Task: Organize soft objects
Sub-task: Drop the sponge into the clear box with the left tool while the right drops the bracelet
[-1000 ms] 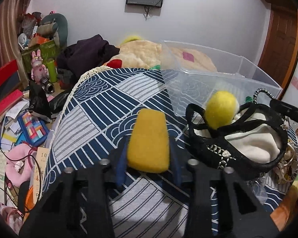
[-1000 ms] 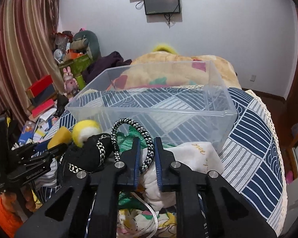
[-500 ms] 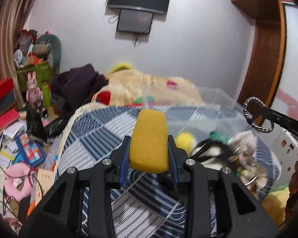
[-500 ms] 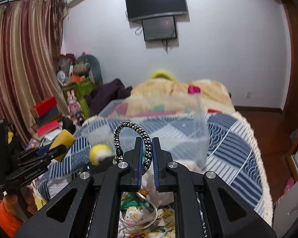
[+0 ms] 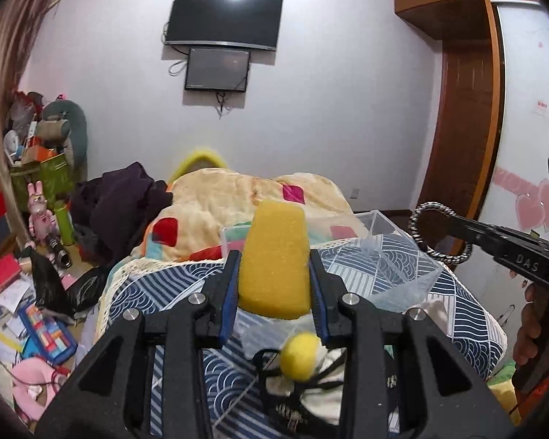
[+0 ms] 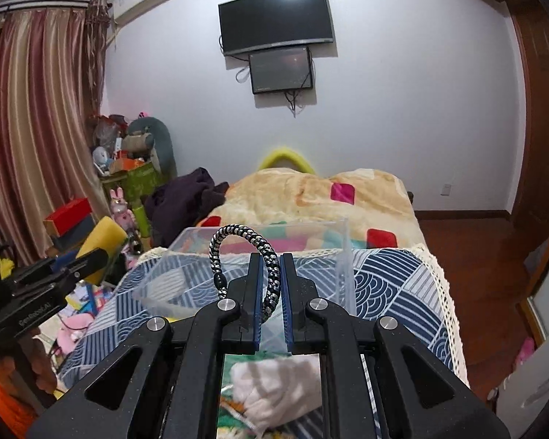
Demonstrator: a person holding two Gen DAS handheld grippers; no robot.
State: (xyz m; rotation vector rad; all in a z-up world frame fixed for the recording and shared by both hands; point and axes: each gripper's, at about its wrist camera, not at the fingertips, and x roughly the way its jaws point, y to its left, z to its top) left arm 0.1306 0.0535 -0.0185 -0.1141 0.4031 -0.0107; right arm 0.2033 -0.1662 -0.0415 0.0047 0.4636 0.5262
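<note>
My left gripper [image 5: 274, 259] is shut on a yellow sponge [image 5: 274, 256] and holds it up in the air, near the clear plastic bin [image 5: 391, 256]. My right gripper [image 6: 269, 263] is shut on a black-and-white braided bracelet [image 6: 238, 241], held above the near side of the clear bin [image 6: 274, 252]. The bracelet also shows in the left wrist view [image 5: 439, 234], and the sponge in the right wrist view [image 6: 100, 245]. Below lie a yellow ball [image 5: 299, 356] and a white cloth [image 6: 274, 387] on the blue patterned cover [image 6: 384, 278].
A bed with a beige blanket [image 6: 311, 197] and dark clothes [image 5: 120, 205] lies behind the bin. Toys, boxes and books clutter the floor at the left [image 5: 25, 292]. A wooden door [image 5: 461, 128] and a wardrobe stand at the right.
Both grippers have risen from the pile with their objects, and now look level across the room. The ball and the pile have dropped low in the views.
</note>
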